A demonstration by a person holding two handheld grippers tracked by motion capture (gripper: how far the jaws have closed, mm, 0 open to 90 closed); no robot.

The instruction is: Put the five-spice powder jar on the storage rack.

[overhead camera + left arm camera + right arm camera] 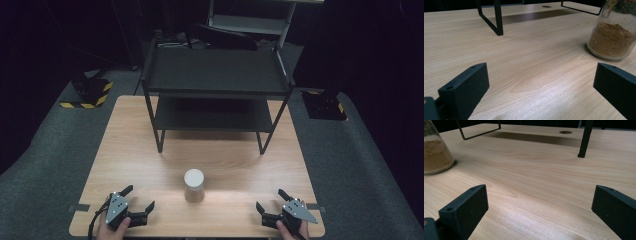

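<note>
Resting both hands near my edge of the table, I hold my left tool with its jaws spread wide and nothing between them, and my right tool the same way, gaping and empty. The spice jar stands upright on the wood between the two tools, a little ahead of them and apart from both, in front of the black two-tier rack at the far half of the table. In the left gripper view the spice jar is clear glass, about half filled with a brown powder; in the right gripper view it sits at the left edge, just as upright. From above, its pale lid is a flat round cap. I judge it to be rigid, moderately light, and breakable, with smooth walls that could slip under a weak pinch, and the loose powder inside will shift if I tilt it. The body looks to narrow toward the top, so I would take hold across the wider lower body, jaws level on opposite sides, rather than at the lid, which might turn or come off. A firm but not crushing squeeze seems right, keeping the jar vertical.
</note>
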